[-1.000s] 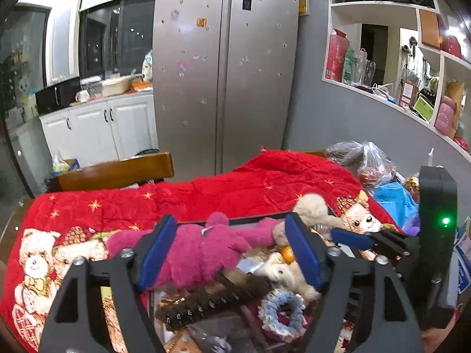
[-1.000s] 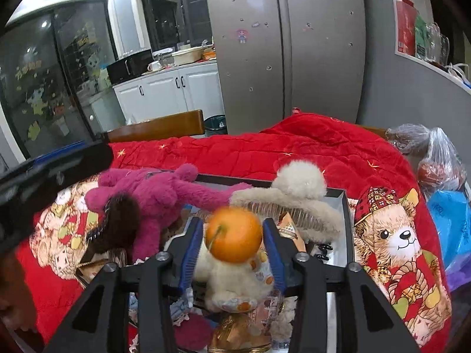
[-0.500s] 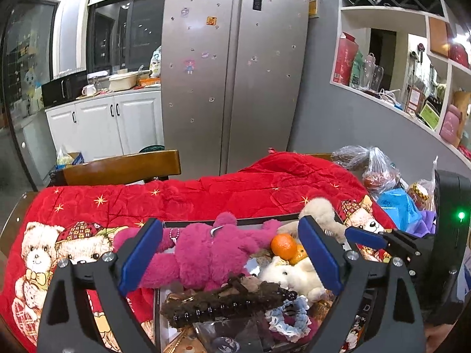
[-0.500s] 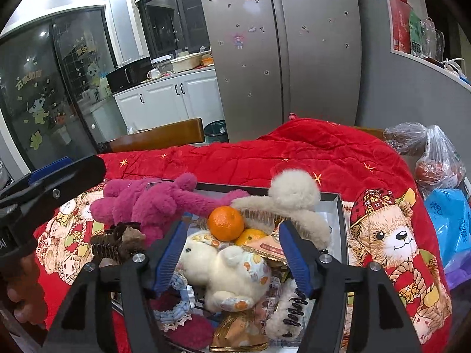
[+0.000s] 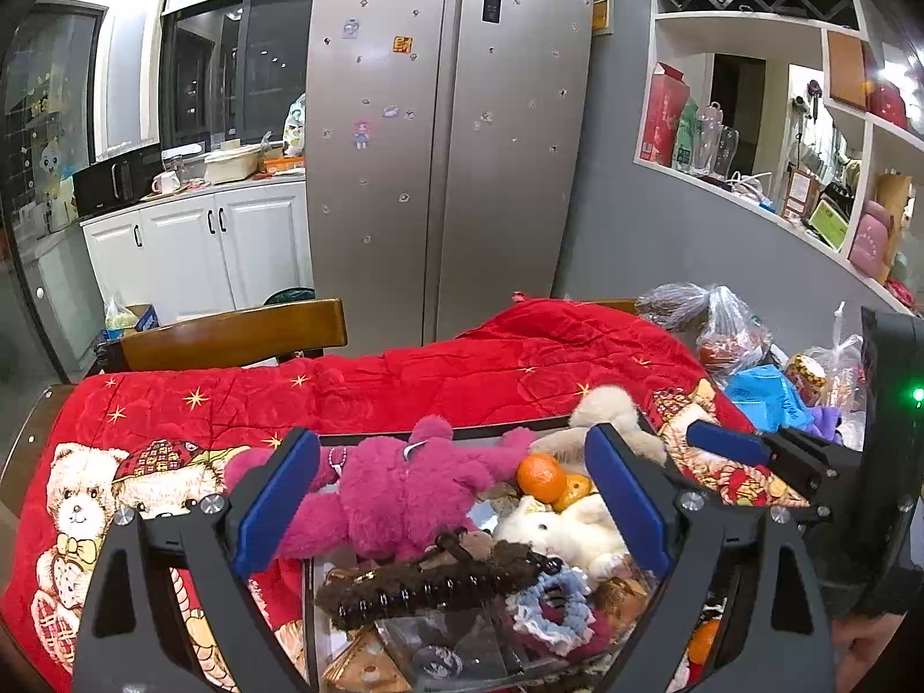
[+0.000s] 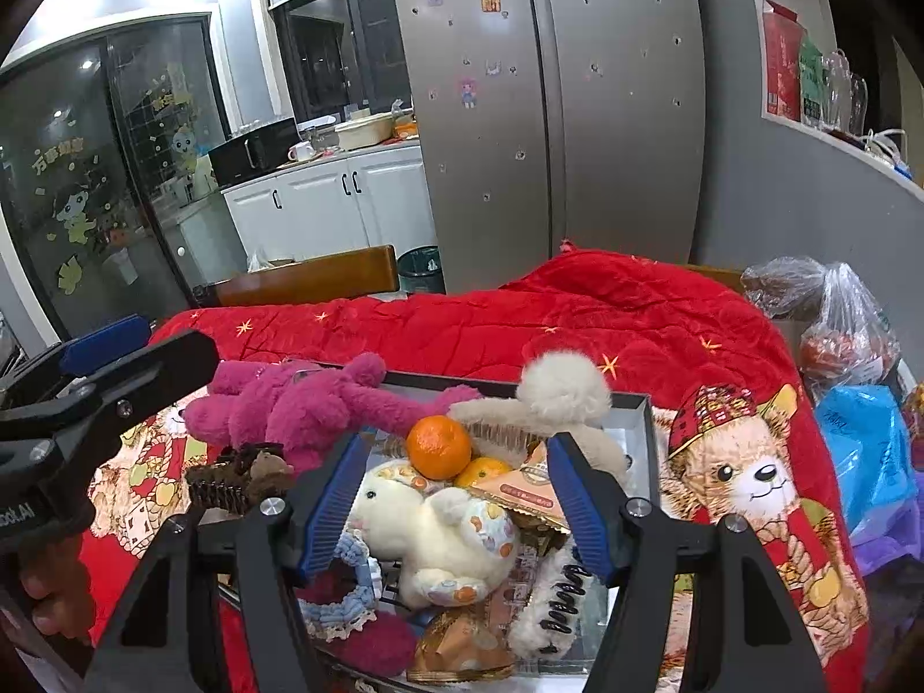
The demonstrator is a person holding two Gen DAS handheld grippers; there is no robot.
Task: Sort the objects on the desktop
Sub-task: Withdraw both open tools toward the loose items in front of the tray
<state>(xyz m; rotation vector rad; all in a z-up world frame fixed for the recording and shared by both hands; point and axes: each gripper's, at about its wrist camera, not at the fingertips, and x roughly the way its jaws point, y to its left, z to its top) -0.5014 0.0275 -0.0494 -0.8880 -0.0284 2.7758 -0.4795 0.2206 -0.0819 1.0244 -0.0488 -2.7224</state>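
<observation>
On the red blanket (image 6: 577, 312), a dark tray (image 6: 645, 433) is seen, heaped with small objects. At its centre an orange (image 6: 439, 446) is perched on the pile, with a second orange (image 6: 482, 472) touching it on the right and a white plush rabbit (image 6: 439, 537) lying just in front. A magenta plush (image 5: 398, 491) is draped across the tray's far left part, one limb stretched toward a cream fluffy hair claw (image 6: 554, 404) at the far right. A brown hair claw (image 5: 439, 577) is laid over the near left of the pile, beside a blue scrunchie (image 6: 341, 595); a white hair claw (image 6: 554, 606) and snack packets (image 6: 520, 491) are shown at the near right.

The right gripper (image 6: 456, 511) is held above the rabbit with its blue pads (image 6: 332, 505) set wide apart and nothing between them. The left gripper (image 5: 450, 511) is likewise spread wide and unloaded, poised over the magenta plush and brown claw.

Beyond the blanket, a wooden chair back (image 5: 231, 335), a steel fridge (image 5: 450, 133) and white cabinets (image 5: 196, 248) are visible. Plastic bags (image 6: 831, 312) are piled at the table's right edge.
</observation>
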